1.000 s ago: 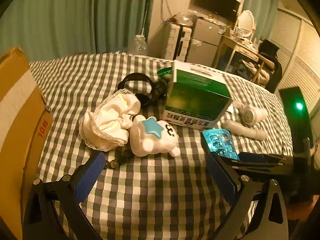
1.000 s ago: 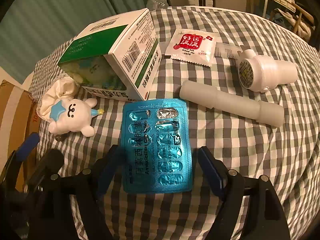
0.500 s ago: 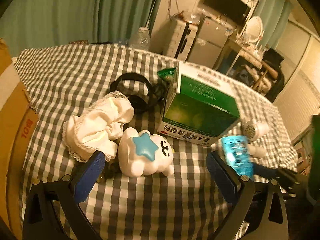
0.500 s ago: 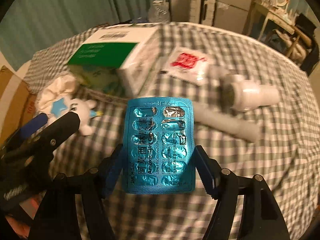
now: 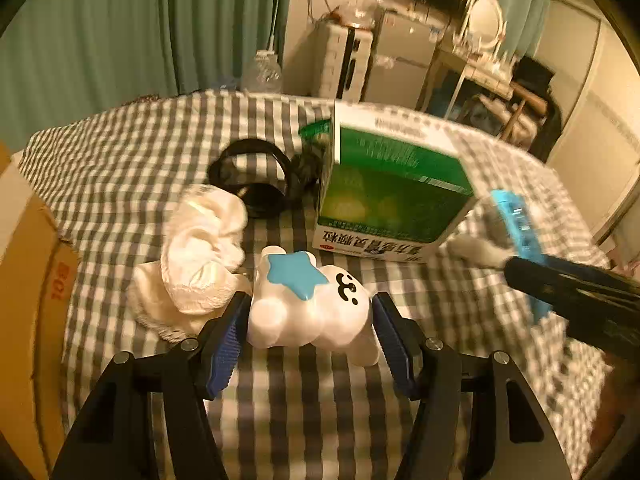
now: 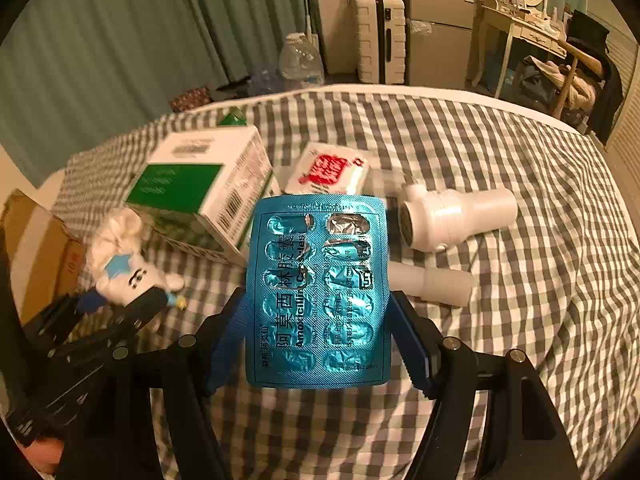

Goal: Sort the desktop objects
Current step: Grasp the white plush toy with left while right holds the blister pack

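Above checked cloth: right claw (image 6: 320,344) grips blister pack (image 6: 316,292); left claw (image 5: 306,340) brackets toy (image 5: 308,304), part-open.

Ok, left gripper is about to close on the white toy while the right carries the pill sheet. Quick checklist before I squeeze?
1. White star toy lies between the left gripper pads: ok.
2. Pads touching the toy: cannot tell; they are close on both sides.
3. White cloth clear of the left pad: not ok, its edge lies beside it.
4. Blister pack clamped in the right gripper: ok.
5. Green box apart from the toy: ok.
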{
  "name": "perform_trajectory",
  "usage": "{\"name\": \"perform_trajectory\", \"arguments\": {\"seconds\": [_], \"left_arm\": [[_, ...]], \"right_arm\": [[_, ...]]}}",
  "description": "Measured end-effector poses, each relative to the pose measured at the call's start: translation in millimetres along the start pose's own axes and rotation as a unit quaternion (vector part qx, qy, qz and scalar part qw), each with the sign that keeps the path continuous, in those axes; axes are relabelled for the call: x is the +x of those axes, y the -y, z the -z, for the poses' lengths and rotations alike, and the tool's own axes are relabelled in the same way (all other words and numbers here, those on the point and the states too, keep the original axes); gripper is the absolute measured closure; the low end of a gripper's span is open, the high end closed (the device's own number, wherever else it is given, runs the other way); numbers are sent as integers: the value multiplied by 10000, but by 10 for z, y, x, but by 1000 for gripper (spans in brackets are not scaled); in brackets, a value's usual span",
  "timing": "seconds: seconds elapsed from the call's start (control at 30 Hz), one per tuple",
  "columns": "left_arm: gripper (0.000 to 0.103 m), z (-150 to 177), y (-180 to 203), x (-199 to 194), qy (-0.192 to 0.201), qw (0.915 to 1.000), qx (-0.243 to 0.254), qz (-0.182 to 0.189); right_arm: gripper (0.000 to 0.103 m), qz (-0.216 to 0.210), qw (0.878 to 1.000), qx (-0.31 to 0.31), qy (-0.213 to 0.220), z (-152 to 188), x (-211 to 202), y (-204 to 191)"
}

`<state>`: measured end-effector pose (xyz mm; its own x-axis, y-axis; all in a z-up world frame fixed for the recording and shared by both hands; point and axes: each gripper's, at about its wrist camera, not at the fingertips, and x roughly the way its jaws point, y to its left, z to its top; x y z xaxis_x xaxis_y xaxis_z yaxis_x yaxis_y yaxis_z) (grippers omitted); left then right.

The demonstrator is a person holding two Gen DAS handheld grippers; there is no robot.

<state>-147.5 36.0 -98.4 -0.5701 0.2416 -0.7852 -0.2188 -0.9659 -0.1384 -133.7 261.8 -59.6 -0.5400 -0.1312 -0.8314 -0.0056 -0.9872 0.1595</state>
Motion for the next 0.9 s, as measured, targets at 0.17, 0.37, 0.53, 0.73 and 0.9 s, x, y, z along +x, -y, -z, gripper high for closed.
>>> {"name": "perform_trajectory", "arguments": {"seconds": [0.17, 0.37, 0.53, 0.73, 0.9], "left_arm": [[39, 3, -196, -319, 79, 9999, -44, 127], [39, -16, -342, -798, 327, 9992, 93, 219], [39, 15, -509, -1321, 718, 9967, -63, 368], [39, -57, -737, -1743, 1174, 9888, -363, 844], [39, 68, -696, -1554, 947, 9919, -138, 831]], "right_arm": [[34, -68, 10000, 1, -7, -9, 30, -73], [34, -203, 9997, -46, 108, -30, -65, -223], [34, -384, 9986, -219, 292, 59, -235, -366], [34, -374, 9975, -479, 361, 130, -371, -592], [34, -206, 9977, -566, 312, 153, -412, -726]]}}
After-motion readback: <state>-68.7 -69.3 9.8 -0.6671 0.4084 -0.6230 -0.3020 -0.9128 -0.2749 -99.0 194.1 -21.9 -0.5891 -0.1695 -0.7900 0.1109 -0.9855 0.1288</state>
